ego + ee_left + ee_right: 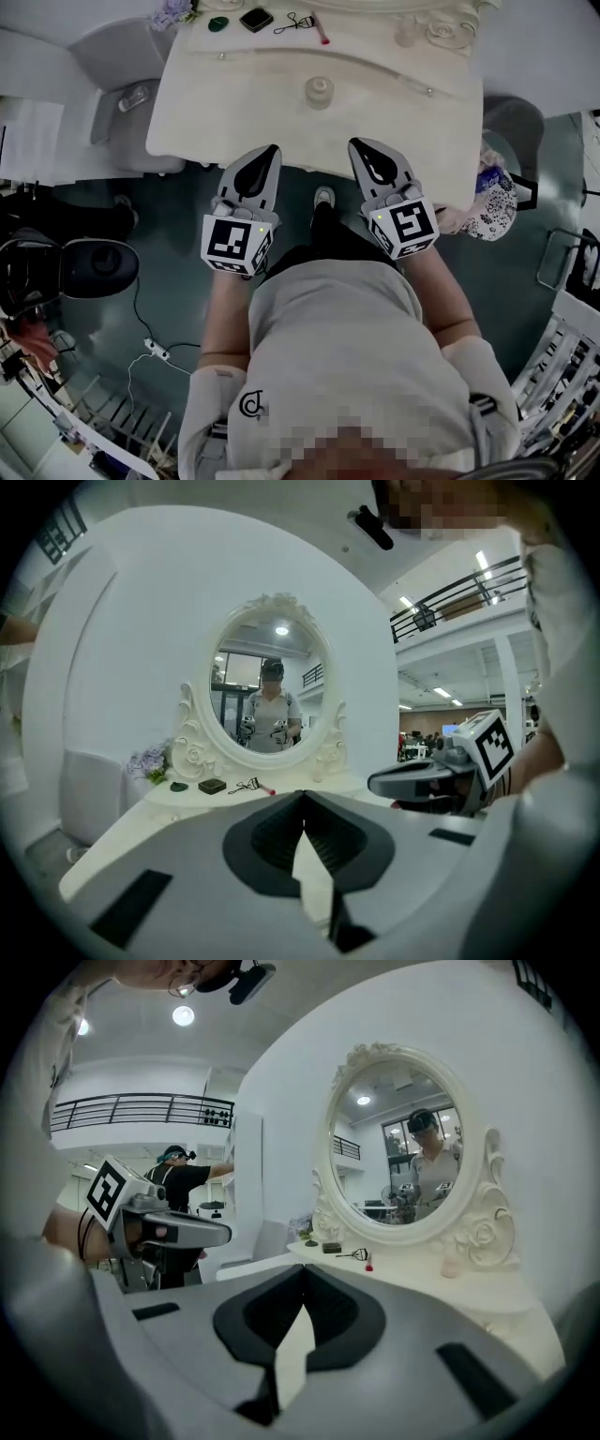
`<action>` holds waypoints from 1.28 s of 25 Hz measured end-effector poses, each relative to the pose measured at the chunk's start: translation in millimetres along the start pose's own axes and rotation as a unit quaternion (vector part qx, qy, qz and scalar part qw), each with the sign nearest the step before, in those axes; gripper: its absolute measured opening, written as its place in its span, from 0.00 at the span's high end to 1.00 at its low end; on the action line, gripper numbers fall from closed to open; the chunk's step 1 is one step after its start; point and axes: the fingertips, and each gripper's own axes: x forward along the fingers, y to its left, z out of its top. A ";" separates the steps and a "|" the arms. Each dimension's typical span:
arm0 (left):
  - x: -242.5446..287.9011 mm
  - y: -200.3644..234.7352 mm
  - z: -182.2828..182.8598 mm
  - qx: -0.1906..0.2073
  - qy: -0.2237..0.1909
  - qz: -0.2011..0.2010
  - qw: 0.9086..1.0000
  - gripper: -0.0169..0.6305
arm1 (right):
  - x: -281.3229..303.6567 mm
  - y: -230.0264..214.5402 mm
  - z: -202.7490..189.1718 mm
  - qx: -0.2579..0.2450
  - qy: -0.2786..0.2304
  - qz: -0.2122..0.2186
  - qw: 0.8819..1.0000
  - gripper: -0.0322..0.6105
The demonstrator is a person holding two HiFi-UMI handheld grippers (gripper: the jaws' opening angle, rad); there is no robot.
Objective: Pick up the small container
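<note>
A small pale round container (320, 91) stands on the white vanity table (234, 103), near the middle and a little back from the front edge. Two more small jars (442, 31) sit at the back right; one pale jar (453, 1265) shows in the right gripper view beside the mirror base. My left gripper (272, 150) and right gripper (356, 143) hover side by side at the table's front edge, both short of the container, jaws shut and holding nothing. The left gripper view (303, 799) and the right gripper view (303, 1271) show closed tips pointing at the table.
At the back left lie a black box (255, 19), a green item (218, 23), an eyelash curler (295, 21) and a pink stick (321, 30). An oval mirror (270, 696) rises behind. A grey chair (122, 56) stands left, a floral bag (492, 202) right, a power strip (155, 352) on the floor.
</note>
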 end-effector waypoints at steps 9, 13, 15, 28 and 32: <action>95.7 23.0 -12.2 0.030 -0.008 -0.064 0.998 0.95 | 61.5 -50.7 -15.5 0.012 0.015 0.003 1.000 0.94; 119.1 28.0 -47.4 0.024 0.013 -0.089 0.996 0.95 | 71.2 -63.5 -37.9 0.027 0.031 -0.010 0.999 0.94; 131.1 31.0 -65.1 0.014 0.024 -0.101 0.995 0.85 | 75.4 -70.0 -49.3 0.032 0.037 -0.017 0.999 0.94; 205.3 12.3 -133.5 0.064 0.096 -0.192 0.975 0.32 | 85.7 -105.2 -92.8 0.058 0.066 -0.095 0.992 0.94; 217.8 9.2 -147.5 0.106 0.123 -0.201 0.966 0.32 | 85.9 -112.7 -96.4 0.062 0.068 -0.112 0.989 0.94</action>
